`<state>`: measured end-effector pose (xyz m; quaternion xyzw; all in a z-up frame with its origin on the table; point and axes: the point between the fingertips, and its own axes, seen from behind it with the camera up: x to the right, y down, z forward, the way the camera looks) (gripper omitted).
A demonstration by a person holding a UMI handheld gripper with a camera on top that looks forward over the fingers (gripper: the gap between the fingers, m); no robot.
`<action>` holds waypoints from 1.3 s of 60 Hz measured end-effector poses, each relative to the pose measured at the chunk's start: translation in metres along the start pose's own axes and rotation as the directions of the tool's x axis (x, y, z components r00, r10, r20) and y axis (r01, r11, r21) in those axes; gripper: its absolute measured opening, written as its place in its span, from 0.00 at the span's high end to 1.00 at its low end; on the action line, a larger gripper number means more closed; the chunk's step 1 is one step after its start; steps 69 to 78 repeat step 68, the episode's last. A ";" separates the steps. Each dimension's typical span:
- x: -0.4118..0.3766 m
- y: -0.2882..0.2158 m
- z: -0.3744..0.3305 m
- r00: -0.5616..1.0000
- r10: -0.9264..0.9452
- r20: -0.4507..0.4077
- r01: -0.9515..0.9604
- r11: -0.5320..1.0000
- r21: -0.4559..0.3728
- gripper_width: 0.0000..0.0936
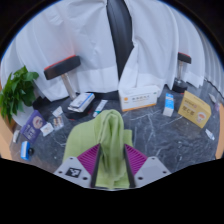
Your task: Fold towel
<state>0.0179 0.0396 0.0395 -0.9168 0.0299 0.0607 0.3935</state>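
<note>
My gripper [109, 166] was closed on the green towel [107, 145], both pink pads [88, 160] pressing its bunched cloth. The towel hung above the middle of the dark marble table [165, 140], before a person's white shirt [100, 45].

gripper [112, 168] raised, fingers [88, 160] clamped on towel [106, 140]

Gripper [104, 163] clamped on green towel [104, 147], bunched between pink pads [88, 160] above dark marbled desk [165, 135]; boxes beyond.
</note>
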 end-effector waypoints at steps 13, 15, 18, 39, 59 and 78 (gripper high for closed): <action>0.060 -0.019 -0.056 0.973 -0.086 -0.215 0.107 0.990 0.087 0.08; 0.057 -0.021 -0.070 0.971 -0.091 -0.221 0.116 0.988 0.100 0.09; 0.050 -0.024 -0.093 0.969 -0.097 -0.225 0.126 0.985 0.119 0.09; -0.036 0.021 -0.266 0.965 -0.093 -0.247 0.148 0.965 0.218 0.09; -0.079 0.106 -0.401 0.946 -0.087 -0.313 0.167 0.957 0.237 0.09; -0.091 0.125 -0.429 0.948 -0.063 -0.311 0.147 0.956 0.254 0.09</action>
